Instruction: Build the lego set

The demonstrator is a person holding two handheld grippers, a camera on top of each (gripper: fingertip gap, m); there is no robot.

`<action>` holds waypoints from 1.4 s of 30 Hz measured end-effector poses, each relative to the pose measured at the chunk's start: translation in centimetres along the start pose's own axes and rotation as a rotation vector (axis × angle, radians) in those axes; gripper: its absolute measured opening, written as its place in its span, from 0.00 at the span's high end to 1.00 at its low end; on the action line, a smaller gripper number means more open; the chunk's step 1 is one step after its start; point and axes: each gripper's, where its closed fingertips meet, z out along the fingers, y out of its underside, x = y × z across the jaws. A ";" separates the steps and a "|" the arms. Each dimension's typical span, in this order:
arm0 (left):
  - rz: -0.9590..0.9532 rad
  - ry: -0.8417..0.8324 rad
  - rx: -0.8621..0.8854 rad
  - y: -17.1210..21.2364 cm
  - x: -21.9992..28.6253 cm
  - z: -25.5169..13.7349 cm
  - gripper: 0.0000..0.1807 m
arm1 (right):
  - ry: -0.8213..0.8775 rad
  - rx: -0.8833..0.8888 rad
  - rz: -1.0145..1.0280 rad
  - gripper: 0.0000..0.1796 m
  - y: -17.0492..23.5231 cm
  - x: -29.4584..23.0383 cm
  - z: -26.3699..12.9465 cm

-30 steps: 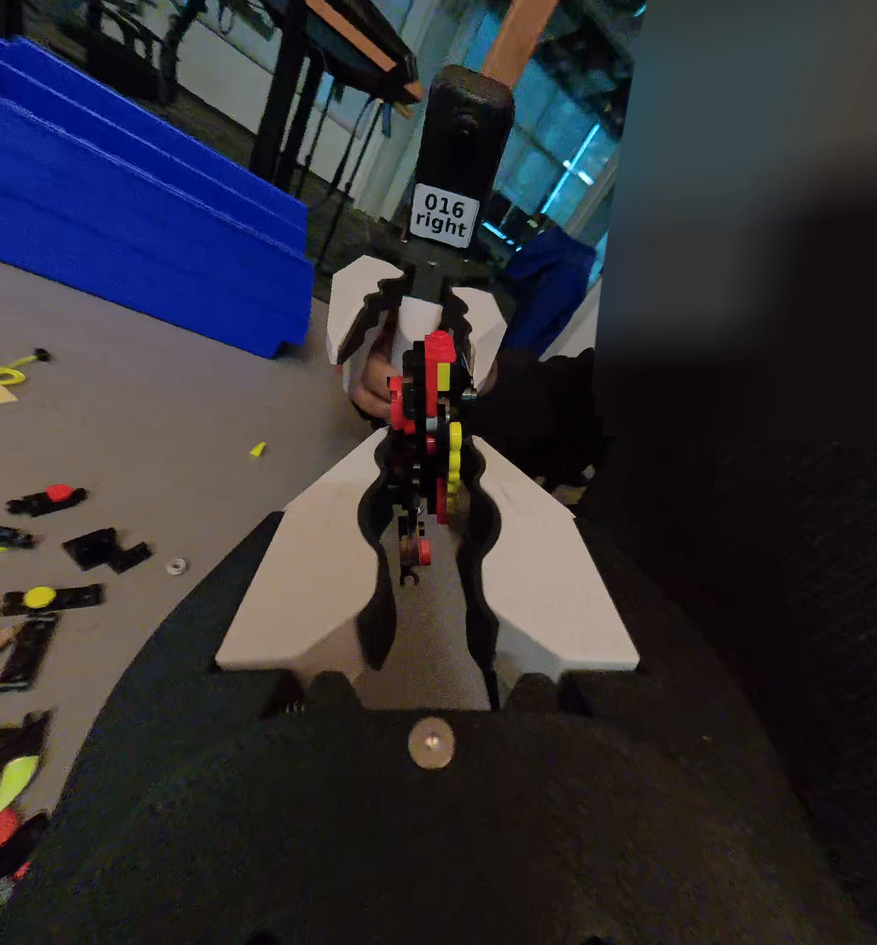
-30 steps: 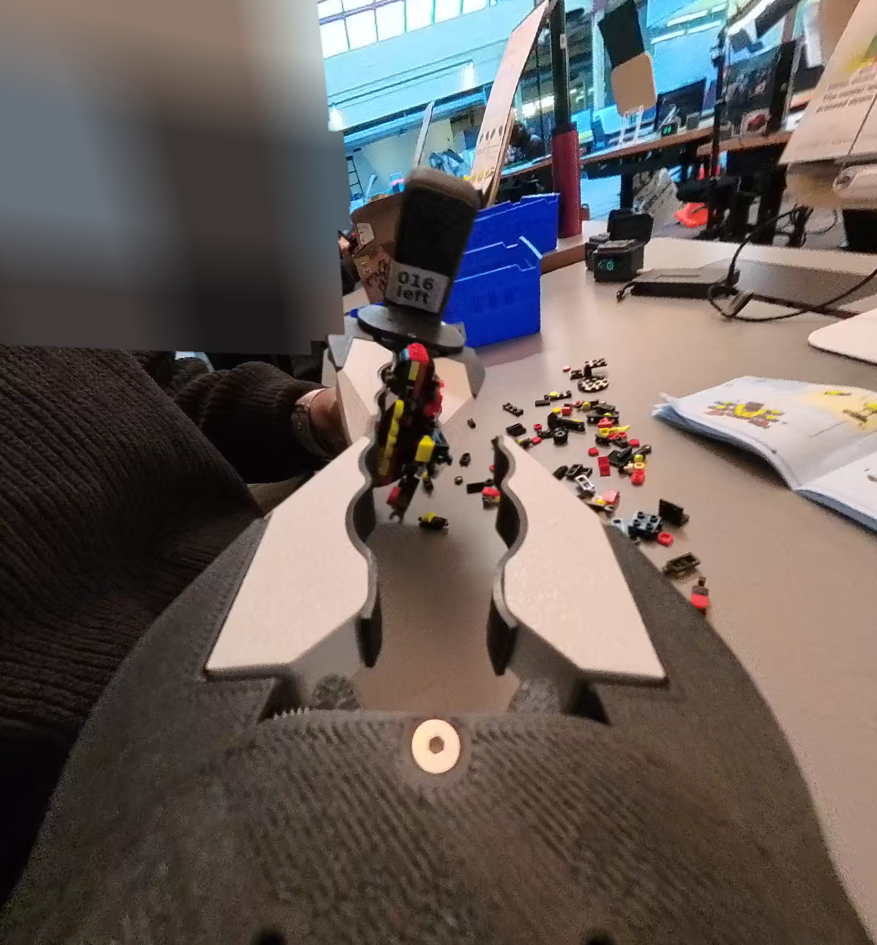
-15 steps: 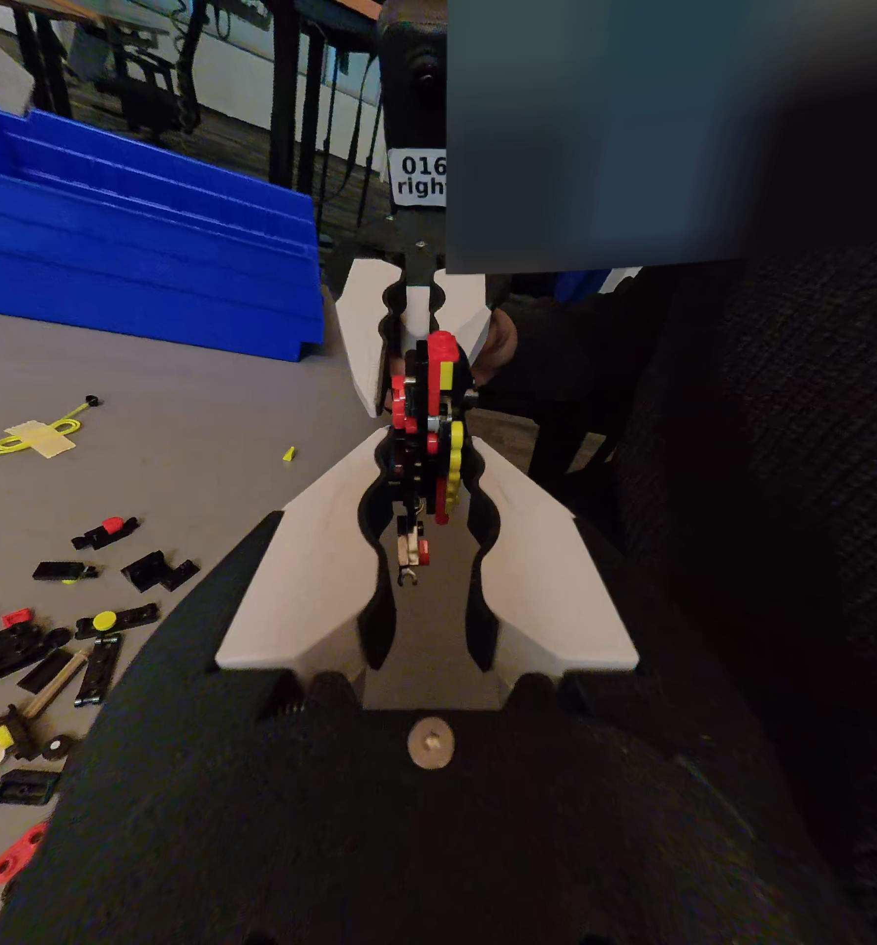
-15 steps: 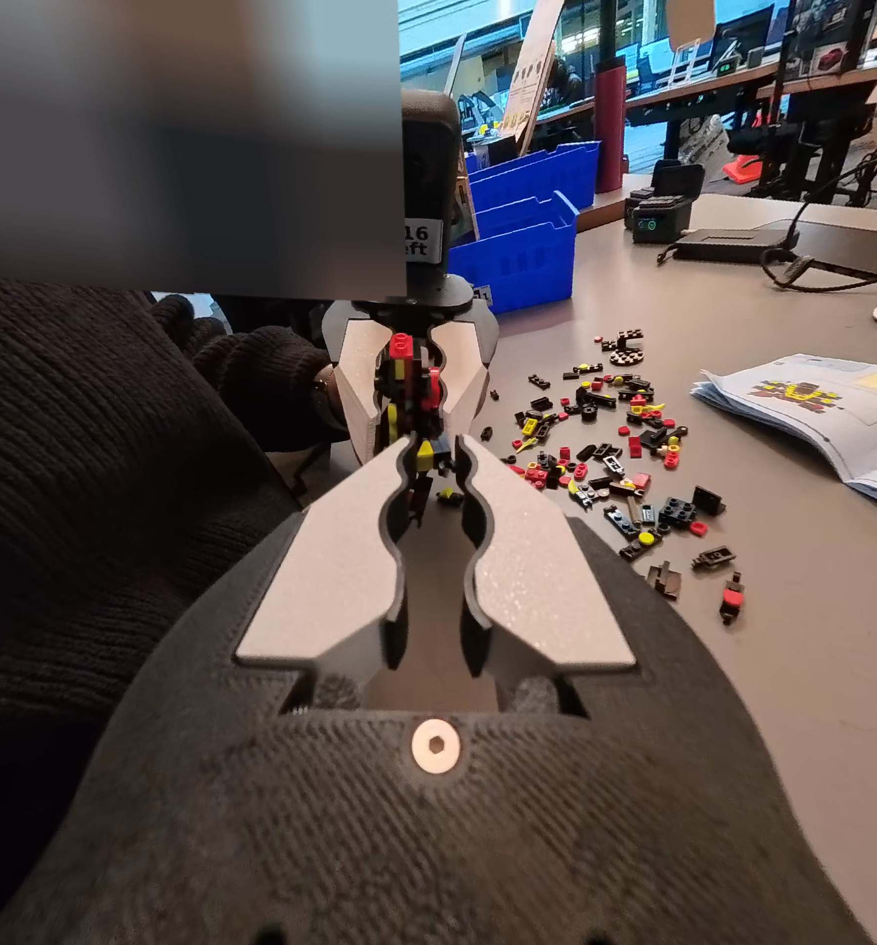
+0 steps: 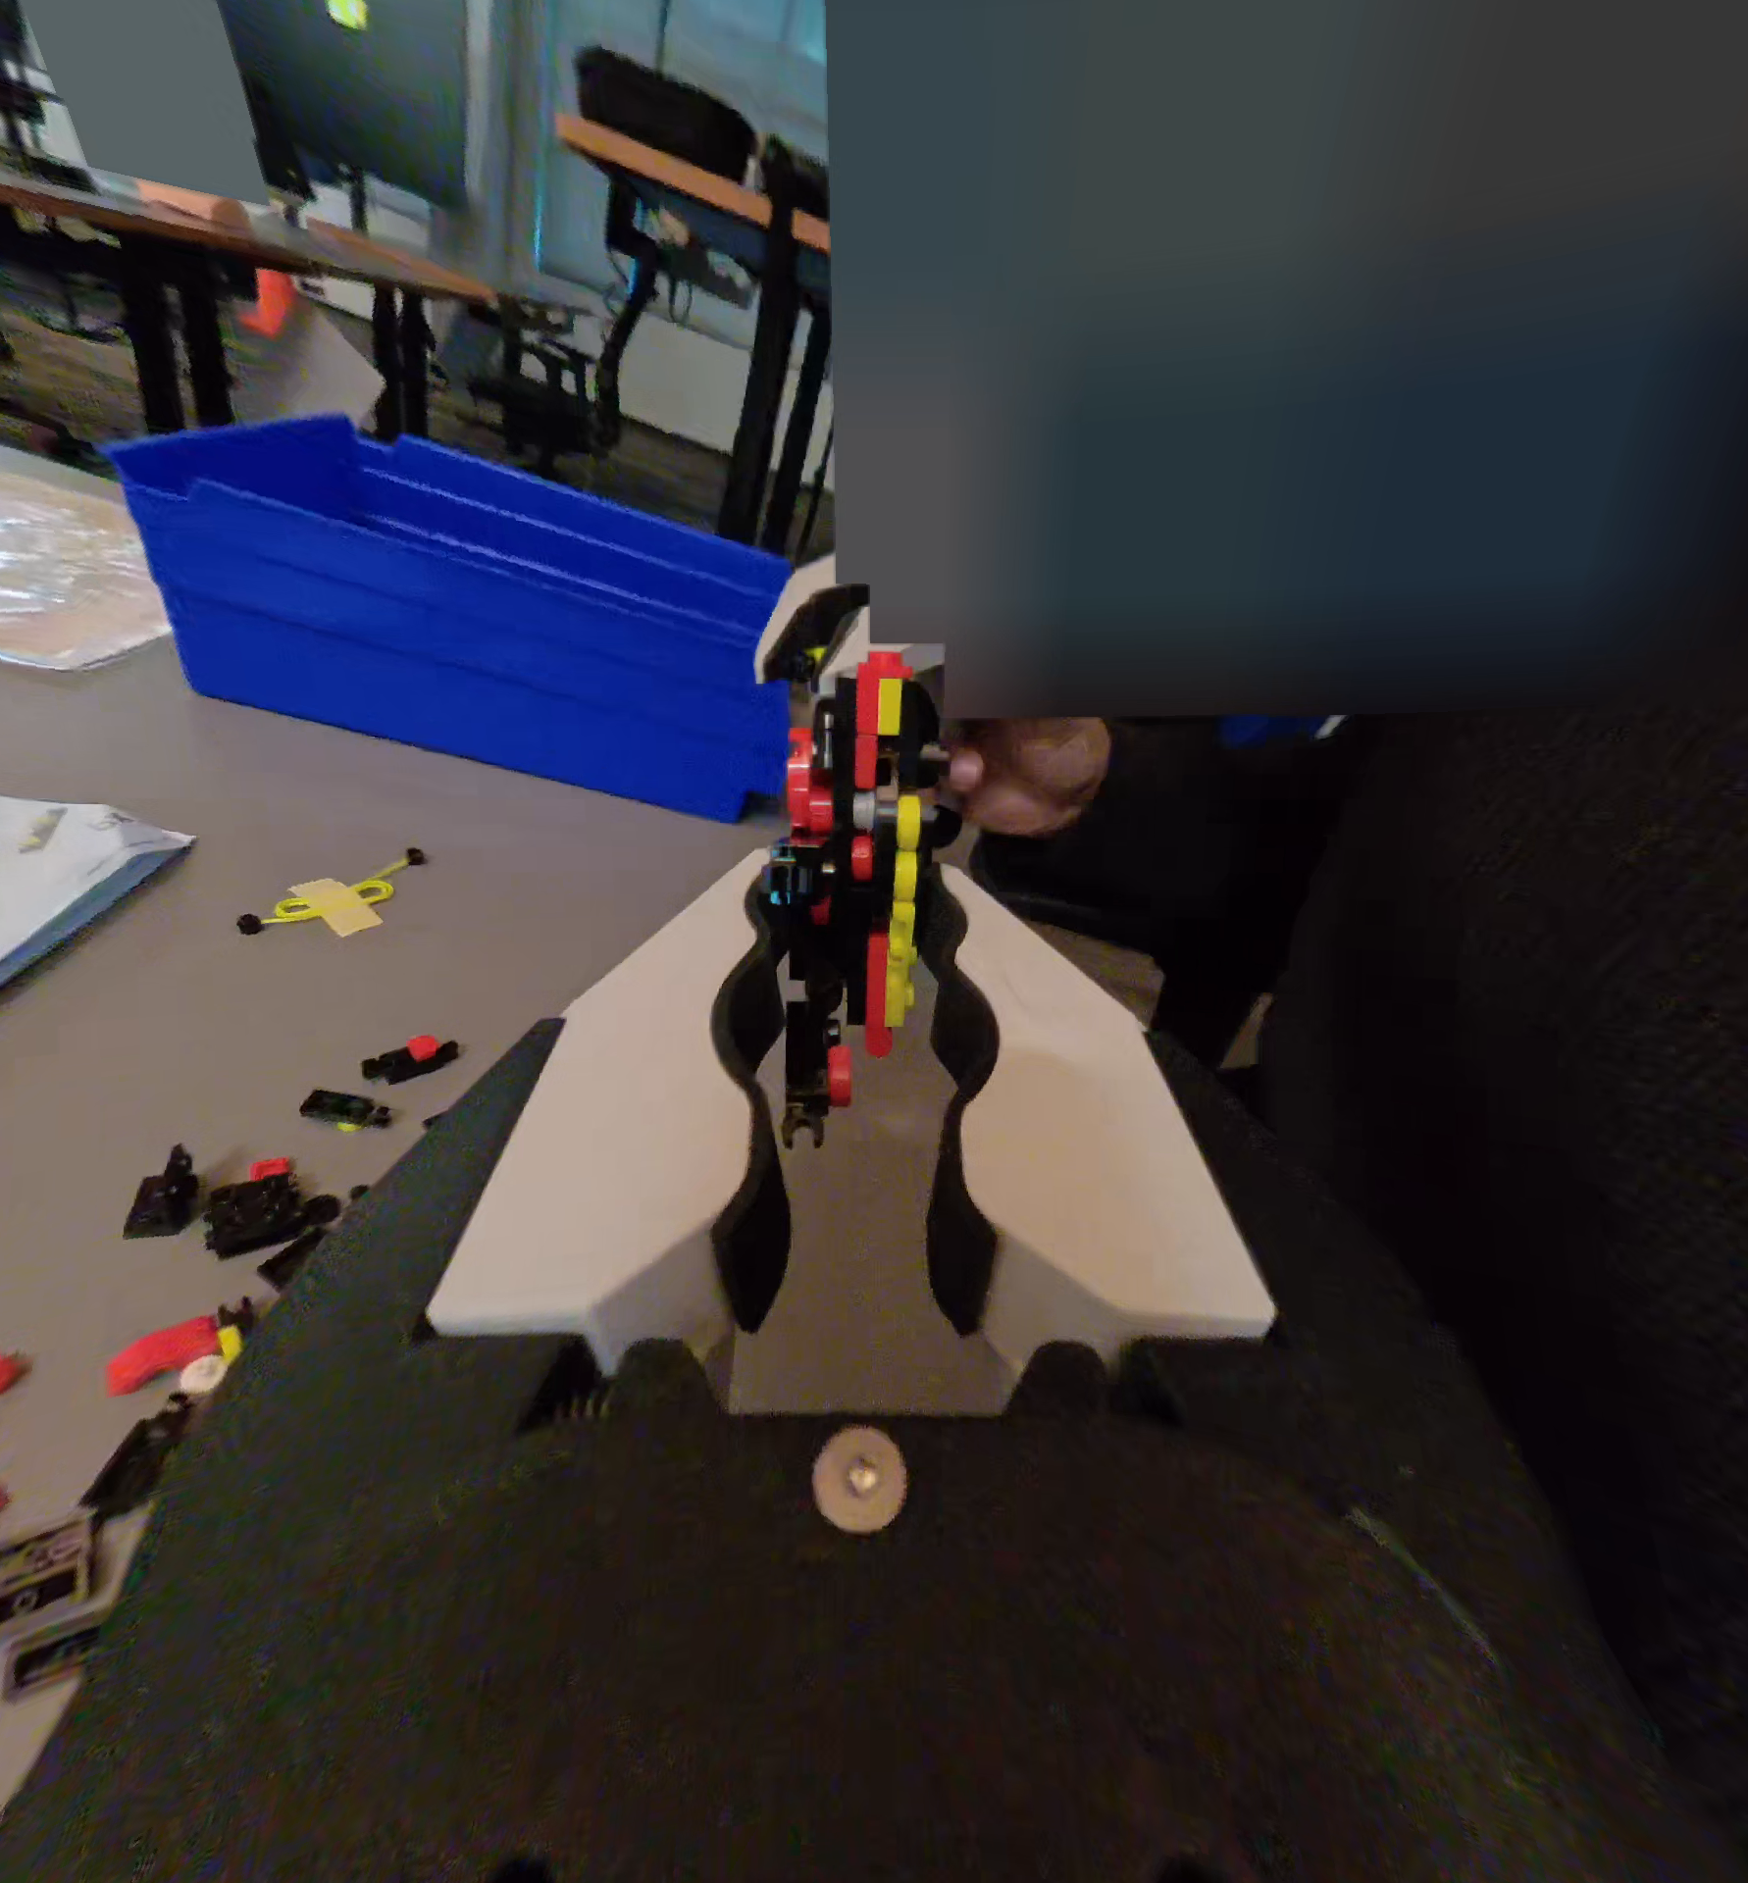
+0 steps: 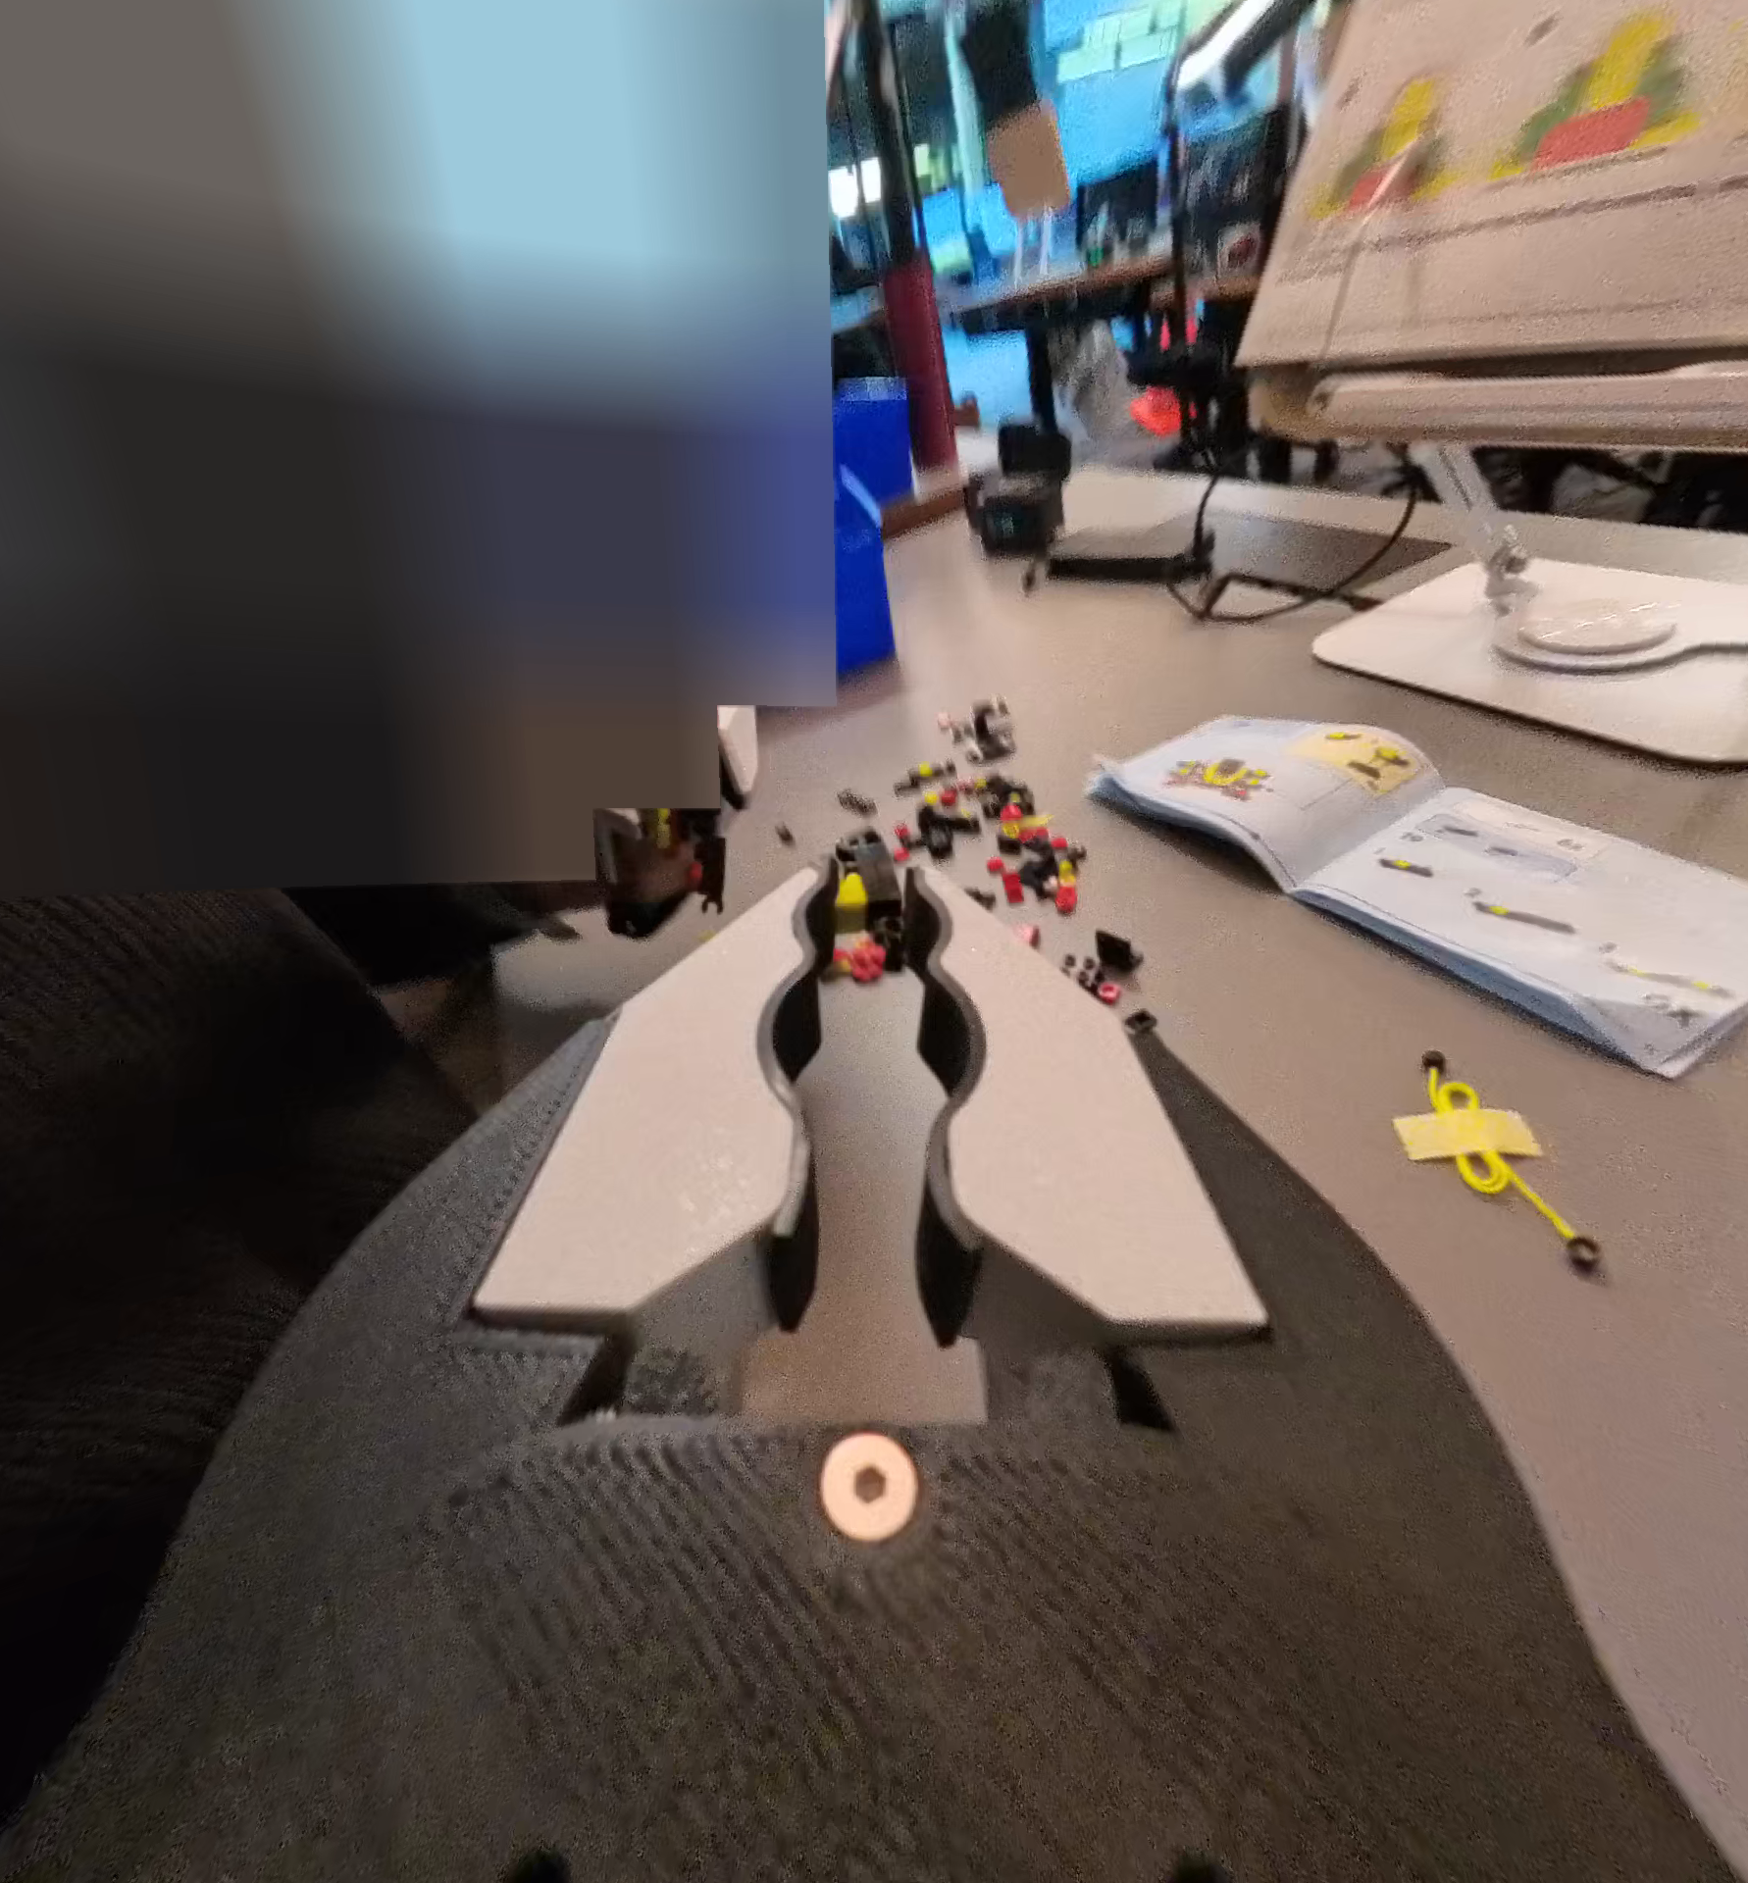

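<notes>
My left gripper (image 5: 855, 897) is shut on a partly built lego model (image 5: 865, 815) of black, red and yellow parts, held upright above the grey table (image 5: 187, 999). A hand (image 5: 1028, 774) shows just behind it. My right gripper (image 6: 865, 897) is shut on a small black and yellow lego piece (image 6: 870, 886), held above the pile of loose pieces (image 6: 1013, 836). The model and the left gripper show partly under a blur patch in the right wrist view (image 6: 656, 866). One white finger (image 5: 809, 627) of the right gripper shows above the model in the left wrist view.
An open instruction booklet (image 6: 1461, 876) lies right of the pile; it also shows in the left wrist view (image 5: 14, 886). A blue bin (image 5: 442, 601) stands at the back. A yellow elastic with tape (image 6: 1466, 1136) and a white stand (image 6: 1563, 652) are on the right. Loose pieces (image 5: 238, 1213) lie left. The gap from one gripper's tips to the other's is roughly 8 centimetres. Between my right fingertips and the yellow elastic with tape (image 6: 1466, 1136) there is roughly 20 centimetres. It is also in sight in the left wrist view (image 5: 339, 901).
My right gripper closed its open jaws at the model's end, then swung away to the right with a small black and yellow piece in its grasp. My left gripper kept hold of the model.
</notes>
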 end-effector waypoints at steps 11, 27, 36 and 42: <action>-0.263 0.053 0.003 1.0 -1.2 0.3 0.88 | -0.129 -0.203 0.199 0.93 4.6 -0.8 1.6; -0.618 0.016 -0.320 9.9 0.9 3.6 0.88 | 0.014 -0.591 0.541 0.93 13.6 1.4 0.1; -0.664 -0.009 -0.327 10.3 -0.2 2.9 0.88 | 0.047 -0.599 0.634 0.87 14.3 2.5 0.0; -0.693 -0.002 -0.327 10.6 -0.5 2.8 0.88 | 0.034 -0.447 0.572 0.85 11.6 3.5 -0.4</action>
